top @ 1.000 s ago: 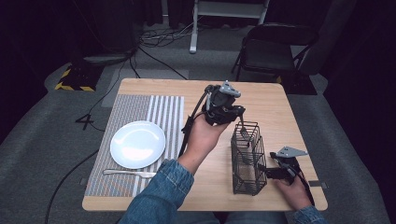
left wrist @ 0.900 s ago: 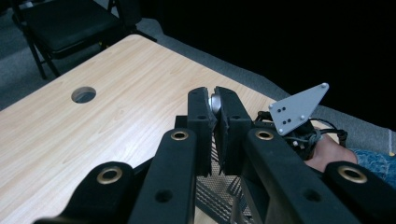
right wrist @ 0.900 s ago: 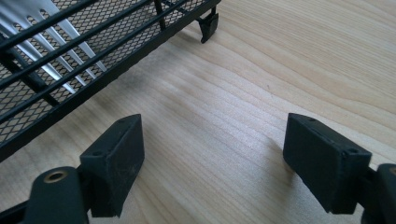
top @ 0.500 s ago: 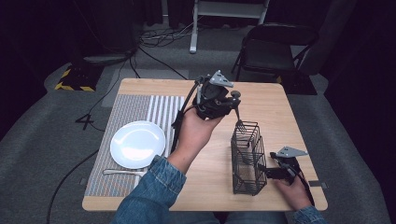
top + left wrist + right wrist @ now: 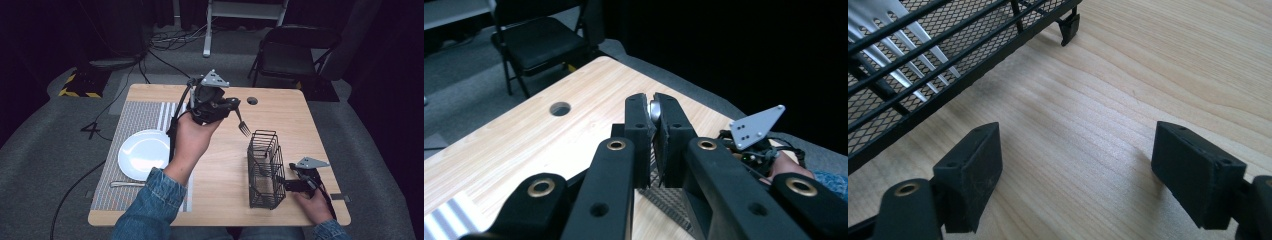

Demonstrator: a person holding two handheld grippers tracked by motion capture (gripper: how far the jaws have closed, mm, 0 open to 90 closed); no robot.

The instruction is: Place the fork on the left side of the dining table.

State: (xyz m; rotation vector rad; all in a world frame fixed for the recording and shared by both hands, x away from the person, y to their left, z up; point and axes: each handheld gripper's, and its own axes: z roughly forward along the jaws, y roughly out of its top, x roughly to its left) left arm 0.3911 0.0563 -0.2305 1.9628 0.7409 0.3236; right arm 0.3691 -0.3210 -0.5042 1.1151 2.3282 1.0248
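My left gripper [image 5: 231, 106] hangs above the middle of the wooden table [image 5: 220, 165], shut on the handle of a silver fork [image 5: 242, 126] whose tines point down. In the left gripper view the jaws [image 5: 654, 135] pinch the fork's metal end [image 5: 655, 107]. A black wire cutlery basket [image 5: 264, 170] stands at the front right, below and to the right of the fork. My right gripper [image 5: 284, 184] rests on the table at the basket's right side. Its jaws stand open [image 5: 1078, 175] over bare wood, with the basket [image 5: 948, 45] and a silver utensil [image 5: 898, 30] inside it just ahead.
A white plate [image 5: 145, 155] lies on a striped placemat [image 5: 130, 125] at the left, with a piece of cutlery [image 5: 131, 183] in front of it. A cable hole [image 5: 252, 100] sits at the table's back edge. A black chair [image 5: 292, 55] stands behind the table.
The left gripper has carried the fork leftward and a little up, away from the basket. The right gripper has stayed put.
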